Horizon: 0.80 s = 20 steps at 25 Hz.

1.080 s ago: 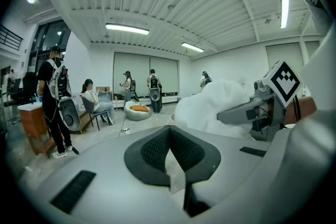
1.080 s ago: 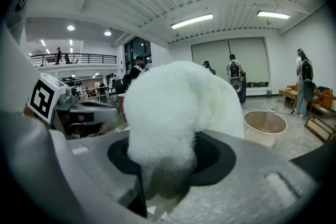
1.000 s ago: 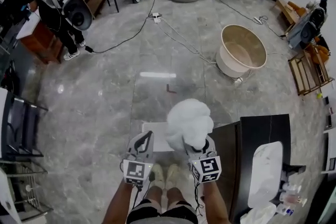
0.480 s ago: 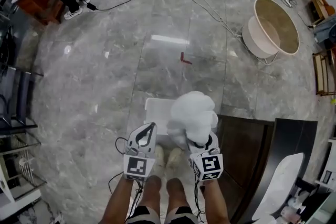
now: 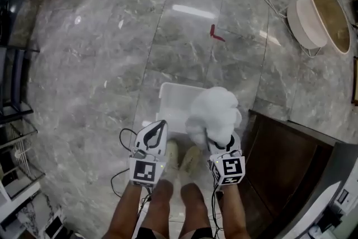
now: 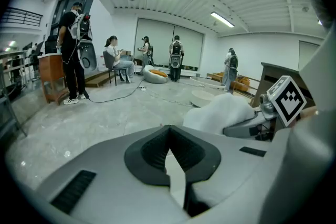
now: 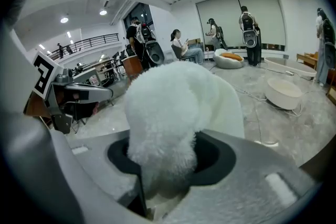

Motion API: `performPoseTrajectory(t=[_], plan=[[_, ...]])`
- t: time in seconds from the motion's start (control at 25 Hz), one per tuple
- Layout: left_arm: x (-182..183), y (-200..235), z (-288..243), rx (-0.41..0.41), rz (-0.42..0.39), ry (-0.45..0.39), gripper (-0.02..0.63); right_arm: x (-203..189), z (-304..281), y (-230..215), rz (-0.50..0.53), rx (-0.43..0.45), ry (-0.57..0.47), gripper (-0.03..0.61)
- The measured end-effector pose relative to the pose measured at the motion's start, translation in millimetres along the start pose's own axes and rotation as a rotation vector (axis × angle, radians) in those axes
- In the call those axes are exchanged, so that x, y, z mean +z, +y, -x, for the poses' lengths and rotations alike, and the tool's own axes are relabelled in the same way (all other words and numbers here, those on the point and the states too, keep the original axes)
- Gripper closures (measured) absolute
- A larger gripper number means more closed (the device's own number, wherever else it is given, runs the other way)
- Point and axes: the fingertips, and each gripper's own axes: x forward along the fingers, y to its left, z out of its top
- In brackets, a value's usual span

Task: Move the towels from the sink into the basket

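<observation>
The fluffy white towel (image 5: 215,112) looks light, soft and floppy, so a pinch on a bunched fold should carry it. The right gripper (image 5: 217,140) pinches its lower end. The bundle sits at the gripper's twelve o'clock, overlapping the white basket (image 5: 172,104) at its three o'clock side. The left gripper (image 5: 158,125) is pressed together and empty.

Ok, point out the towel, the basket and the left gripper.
towel (image 5: 215,112), head view, middle of the fluffy white bundle.
basket (image 5: 172,106), head view, bare white part left of the towel.
left gripper (image 5: 161,123), head view, tips of its closed jaws.
</observation>
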Motion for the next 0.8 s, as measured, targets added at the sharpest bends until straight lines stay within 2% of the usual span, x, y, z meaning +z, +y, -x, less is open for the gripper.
performPoseTrajectory(t=[0.28, 0.4, 0.52, 0.8], plan=[[-97, 2, -49, -0.015, 0.002, 0.052, 0.604, -93, -73, -10, -0.024, 0.029, 0.059, 0.373], [-131, 1, -66, -0.001, 0.053, 0.083, 0.604, -130, -96, -15, -0.032, 0.036, 0.086, 0.373], [-155, 2, -79, 0.024, 0.133, 0.110, 0.604, -162, -116, -21, -0.044, 0.038, 0.112, 0.371], [-182, 7, -96, 0.029, 0.161, 0.116, 0.604, -194, -139, -33, -0.086, 0.033, 0.159, 0.353]])
